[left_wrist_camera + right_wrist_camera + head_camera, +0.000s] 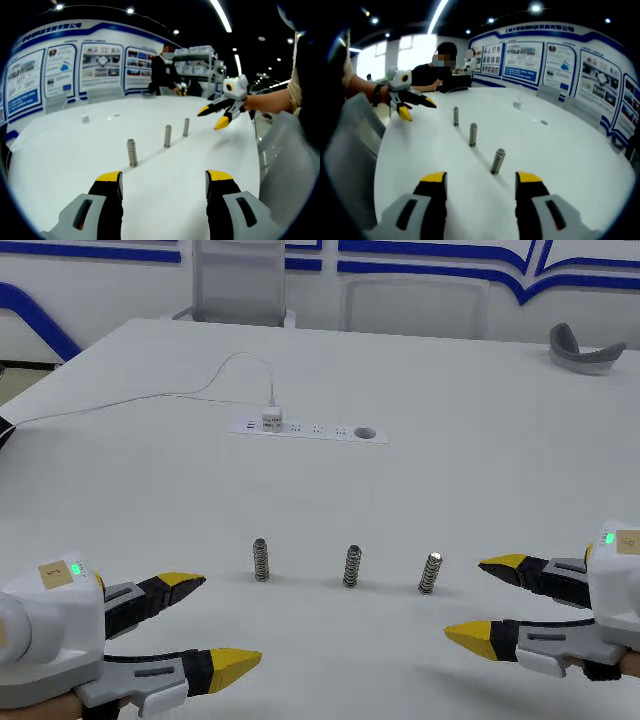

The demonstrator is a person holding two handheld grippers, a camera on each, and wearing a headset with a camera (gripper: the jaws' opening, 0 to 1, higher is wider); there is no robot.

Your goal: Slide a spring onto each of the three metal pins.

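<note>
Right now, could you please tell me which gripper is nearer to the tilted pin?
Right. The right gripper is close beside the tilted pin, open jaws pointing towards it; the left gripper is past the other two pins, at the opposite end.

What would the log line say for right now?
left gripper: open, empty | right gripper: open, empty | left spring, middle spring: upright on table | right spring: tilted

Three springs [352, 566], one power strip [310, 429] behind them, one charger [270, 419], two chairs [240, 280], one grey band [585, 348]
</note>
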